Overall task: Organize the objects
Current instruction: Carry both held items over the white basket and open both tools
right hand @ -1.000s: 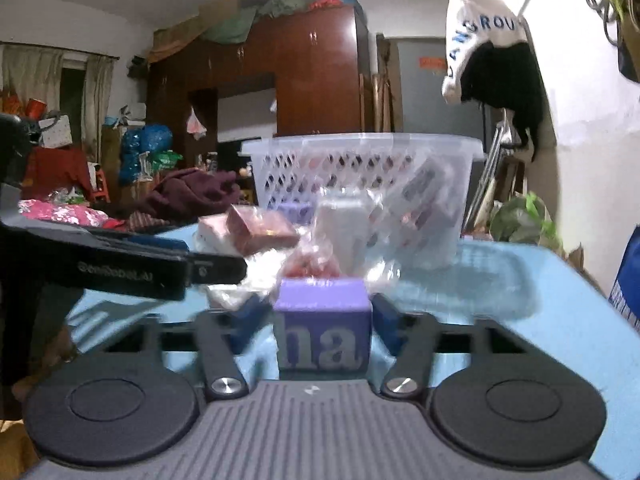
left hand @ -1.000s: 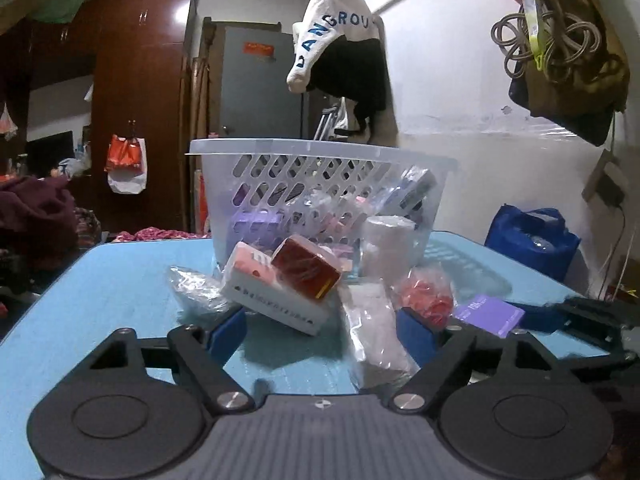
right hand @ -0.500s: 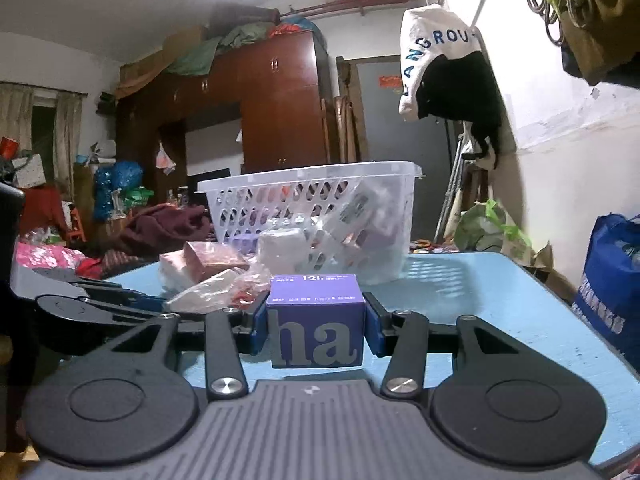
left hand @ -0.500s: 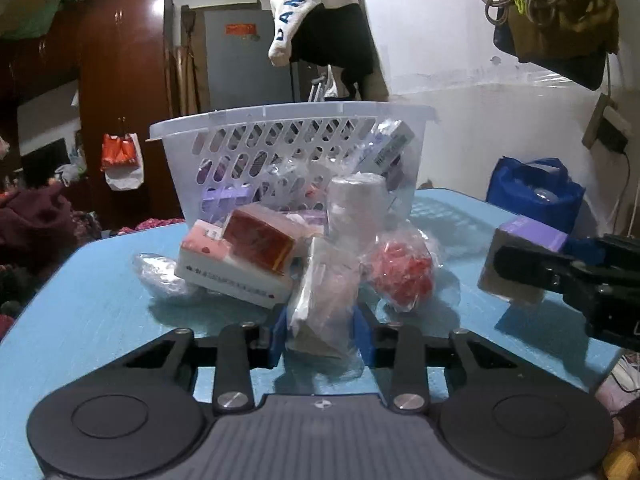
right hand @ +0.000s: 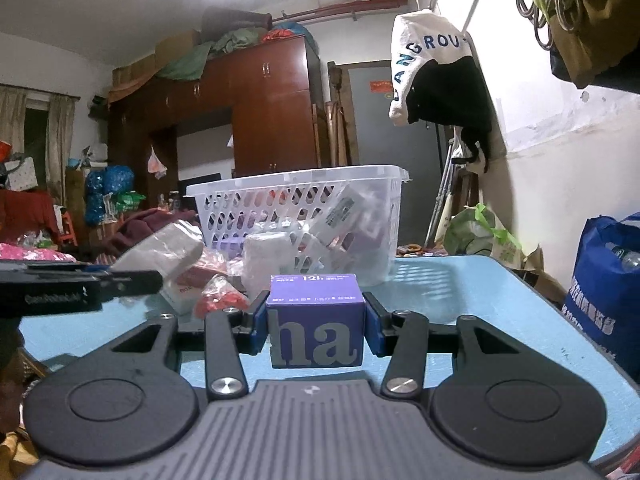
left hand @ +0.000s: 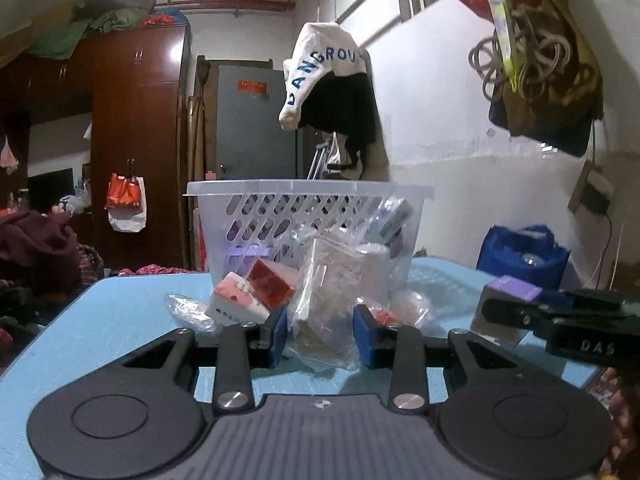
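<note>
Left tongs (left hand: 320, 330) grip packet (left hand: 326, 280), right tongs (right hand: 316, 322) box (right hand: 316, 326)

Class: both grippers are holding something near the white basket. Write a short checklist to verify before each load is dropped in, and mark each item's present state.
1. Right gripper shut on purple box, blue pads flat on both sides: ok.
2. Left gripper shut on clear plastic packet: ok.
3. Packet grip secure: cannot tell, film is crumpled.
4. Basket top open: ok.
5. Room left inside basket: cannot tell.
6. Grippers raised above basket rim: not ok.
</note>
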